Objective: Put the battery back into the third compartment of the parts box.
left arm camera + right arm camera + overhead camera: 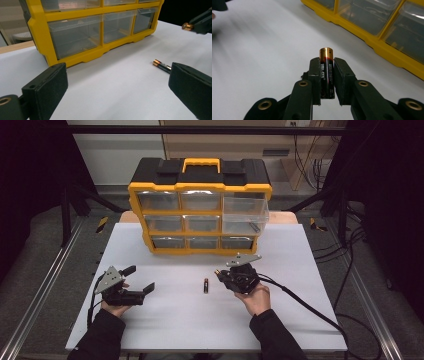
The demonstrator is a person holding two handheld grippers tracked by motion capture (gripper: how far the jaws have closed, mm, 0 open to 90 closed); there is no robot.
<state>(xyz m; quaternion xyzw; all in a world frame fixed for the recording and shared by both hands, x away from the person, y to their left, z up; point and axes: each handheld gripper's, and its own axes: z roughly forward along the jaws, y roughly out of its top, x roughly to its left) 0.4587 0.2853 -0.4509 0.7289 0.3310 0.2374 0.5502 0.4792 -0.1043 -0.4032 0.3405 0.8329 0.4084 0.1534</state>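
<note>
Clamped in my right gripper [327, 65], one battery [327, 75] lifts off the table [300, 320]; another battery [205, 285] lies at its nine o'clock. My left gripper [138, 280] gapes apart.

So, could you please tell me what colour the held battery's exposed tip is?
Copper-gold, above a black body; the battery shows best in the right gripper view.

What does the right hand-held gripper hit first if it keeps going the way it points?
Probably the yellow drawer organizer. The right hand-held gripper, shut on a battery, points over bare table toward the organizer's lower edge, though depth is hard to judge.
</note>
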